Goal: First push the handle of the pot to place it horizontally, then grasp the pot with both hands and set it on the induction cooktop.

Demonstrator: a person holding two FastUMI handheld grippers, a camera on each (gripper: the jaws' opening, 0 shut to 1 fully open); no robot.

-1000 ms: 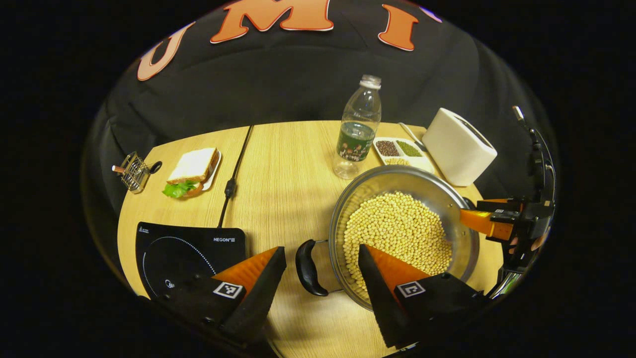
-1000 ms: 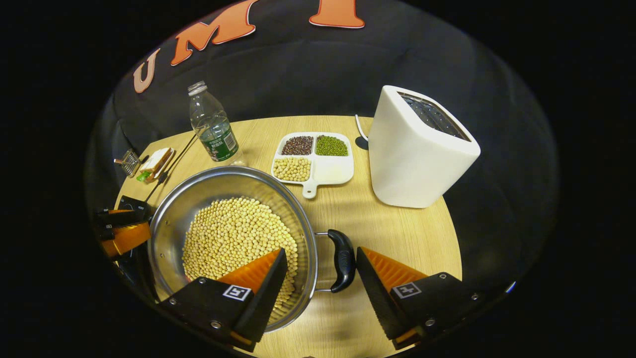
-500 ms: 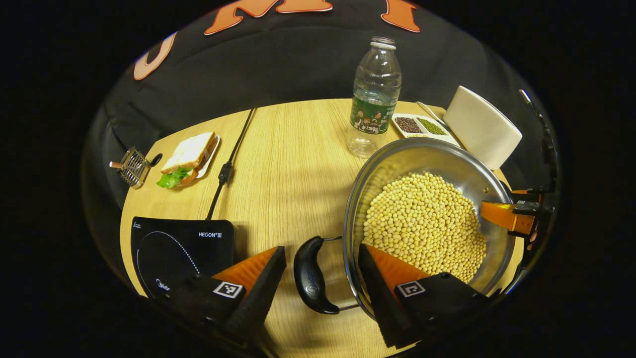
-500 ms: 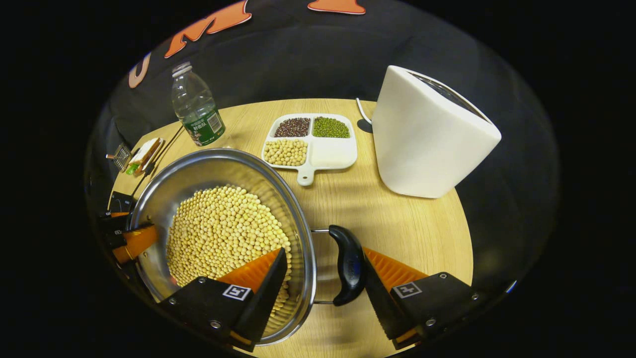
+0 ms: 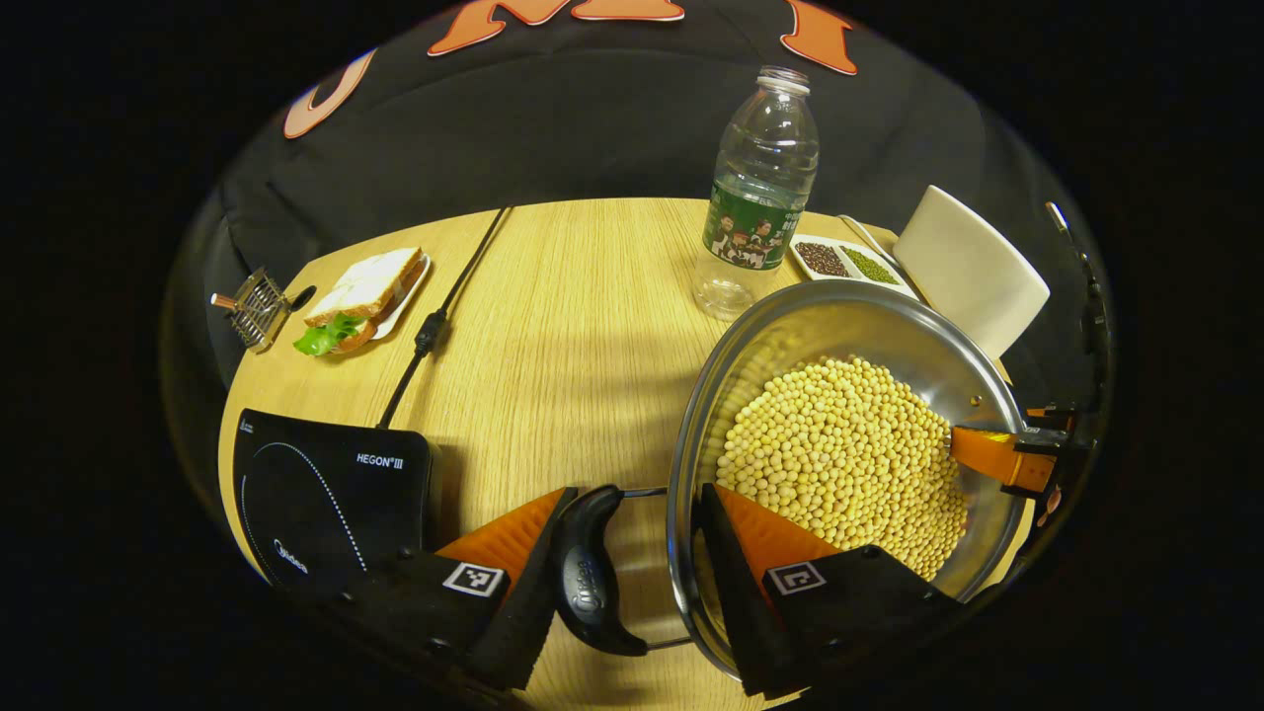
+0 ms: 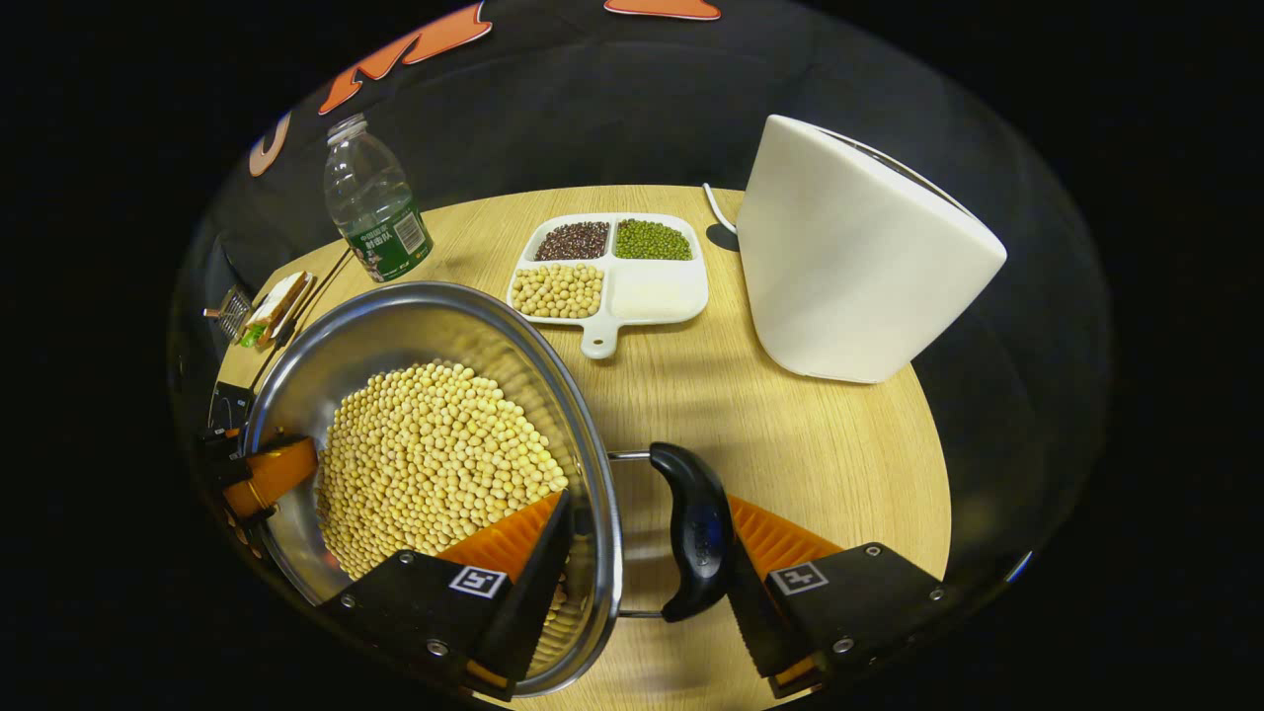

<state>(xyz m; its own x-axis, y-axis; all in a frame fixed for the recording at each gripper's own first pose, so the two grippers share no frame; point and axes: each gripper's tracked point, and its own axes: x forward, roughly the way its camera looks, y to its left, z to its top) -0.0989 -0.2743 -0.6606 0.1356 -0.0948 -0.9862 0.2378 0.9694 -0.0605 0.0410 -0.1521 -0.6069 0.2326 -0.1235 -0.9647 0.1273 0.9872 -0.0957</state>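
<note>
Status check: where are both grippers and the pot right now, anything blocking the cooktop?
Left gripper and right gripper each straddle a pot handle and rim, jaws closing. Pot full of soybeans. Induction cooktop bare; cable behind it.

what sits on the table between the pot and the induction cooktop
Nothing visible. In the left gripper view, bare table lies between the pot and the induction cooktop. The black cable runs back from the cooktop's far edge, and the sandwich and bottle stand farther back, off that path.
</note>
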